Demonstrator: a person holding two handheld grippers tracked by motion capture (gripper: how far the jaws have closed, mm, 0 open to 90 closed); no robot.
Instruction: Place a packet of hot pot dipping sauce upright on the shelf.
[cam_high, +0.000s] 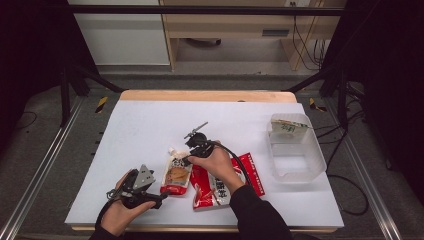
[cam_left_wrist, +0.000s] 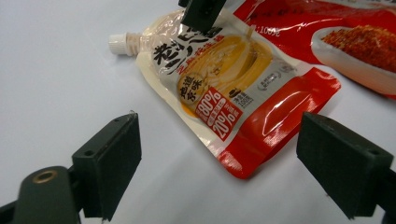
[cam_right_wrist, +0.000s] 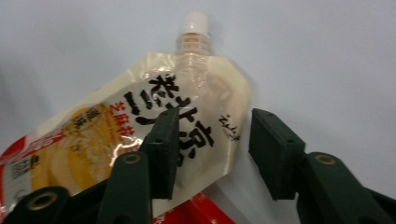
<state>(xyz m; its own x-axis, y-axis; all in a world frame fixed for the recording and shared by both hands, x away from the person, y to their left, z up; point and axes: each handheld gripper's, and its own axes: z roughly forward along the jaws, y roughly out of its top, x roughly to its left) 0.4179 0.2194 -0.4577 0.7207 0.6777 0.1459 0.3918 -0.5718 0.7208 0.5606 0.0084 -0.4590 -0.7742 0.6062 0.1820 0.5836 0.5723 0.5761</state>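
A spouted sauce pouch (cam_high: 176, 177) with a white cap, cream top and red bottom lies flat on the white table top (cam_high: 150, 125). My right gripper (cam_high: 189, 157) reaches down onto its upper end. In the right gripper view my right gripper (cam_right_wrist: 212, 126) straddles the pouch (cam_right_wrist: 201, 88) at its corner below the cap, one jaw over the print and one beside the edge, with a gap left. My left gripper (cam_high: 150, 192) rests near the front edge, wide open. In its view my left gripper (cam_left_wrist: 222, 121) frames the pouch (cam_left_wrist: 224, 70), which lies beyond the jaws.
A larger red food bag (cam_high: 207, 192) lies under the right hand, beside the pouch. A clear plastic tub (cam_high: 312, 155) stands at the right with one packet (cam_high: 287, 127) leaning inside. The table's wooden far edge (cam_high: 200, 95) borders the white top.
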